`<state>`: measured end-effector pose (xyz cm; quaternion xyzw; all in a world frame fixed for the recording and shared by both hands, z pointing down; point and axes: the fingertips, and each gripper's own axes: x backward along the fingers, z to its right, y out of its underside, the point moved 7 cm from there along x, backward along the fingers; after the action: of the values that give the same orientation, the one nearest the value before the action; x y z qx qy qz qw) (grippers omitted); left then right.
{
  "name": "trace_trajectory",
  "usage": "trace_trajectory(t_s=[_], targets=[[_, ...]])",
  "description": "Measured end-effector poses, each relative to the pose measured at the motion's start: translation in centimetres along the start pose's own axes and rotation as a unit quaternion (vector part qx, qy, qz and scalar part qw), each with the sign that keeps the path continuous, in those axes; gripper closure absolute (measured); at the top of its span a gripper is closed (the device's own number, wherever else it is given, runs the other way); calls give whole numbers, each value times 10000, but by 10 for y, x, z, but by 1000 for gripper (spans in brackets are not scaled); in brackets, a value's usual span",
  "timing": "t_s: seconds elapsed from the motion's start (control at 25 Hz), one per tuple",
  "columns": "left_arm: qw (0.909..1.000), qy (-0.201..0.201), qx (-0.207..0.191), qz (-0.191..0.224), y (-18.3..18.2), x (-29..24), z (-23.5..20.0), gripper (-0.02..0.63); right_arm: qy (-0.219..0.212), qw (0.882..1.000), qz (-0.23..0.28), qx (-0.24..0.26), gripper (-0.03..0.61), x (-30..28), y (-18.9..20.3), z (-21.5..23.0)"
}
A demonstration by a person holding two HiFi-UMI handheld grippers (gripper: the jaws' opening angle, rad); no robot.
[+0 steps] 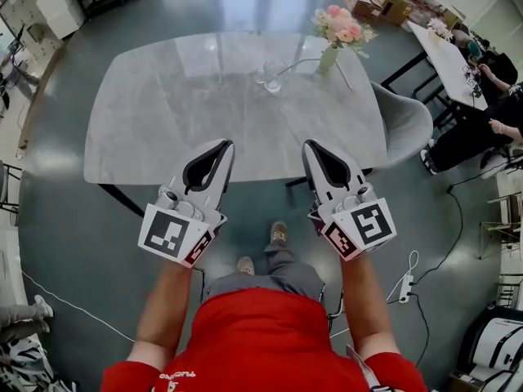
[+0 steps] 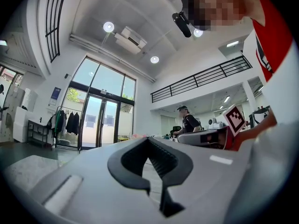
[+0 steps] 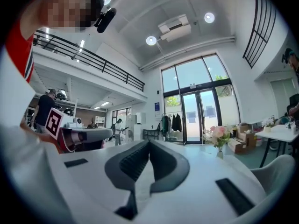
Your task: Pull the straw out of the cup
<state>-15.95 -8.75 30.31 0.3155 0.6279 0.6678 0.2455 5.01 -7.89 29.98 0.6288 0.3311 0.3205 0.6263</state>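
While the left gripper (image 1: 225, 145) and right gripper (image 1: 310, 145) hang level at the near edge of the grey marble table (image 1: 163, 129), both have their jaws closed tip to tip, nothing between. Clear glass cup (image 1: 270, 77) stands at the far side, beside a flower vase (image 1: 329, 57). Thin pale straw (image 1: 296, 64) leans out rightward toward the vase.

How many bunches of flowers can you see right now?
2. One pink bunch stands on the grey table, near its far right corner. A smaller bunch sits on the white table farther right. Others may be hidden.
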Motion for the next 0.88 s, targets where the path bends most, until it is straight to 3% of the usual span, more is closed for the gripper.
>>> trace_trajectory(t_s=[0.28, 0.8, 0.88], targets=[[9998, -193, -76, -1, 16, -48, -33, 609, 138, 9998, -128, -22, 578, -55, 24, 54], [9974, -688, -59, -196, 65, -160, -78, 609, -46, 9969, -757, -200, 575, -140, 78, 157], [9970, -734, -109, -210, 70, -174, -82, 609, -91, 9959, -838, -343, 528, -151, 86, 170]])
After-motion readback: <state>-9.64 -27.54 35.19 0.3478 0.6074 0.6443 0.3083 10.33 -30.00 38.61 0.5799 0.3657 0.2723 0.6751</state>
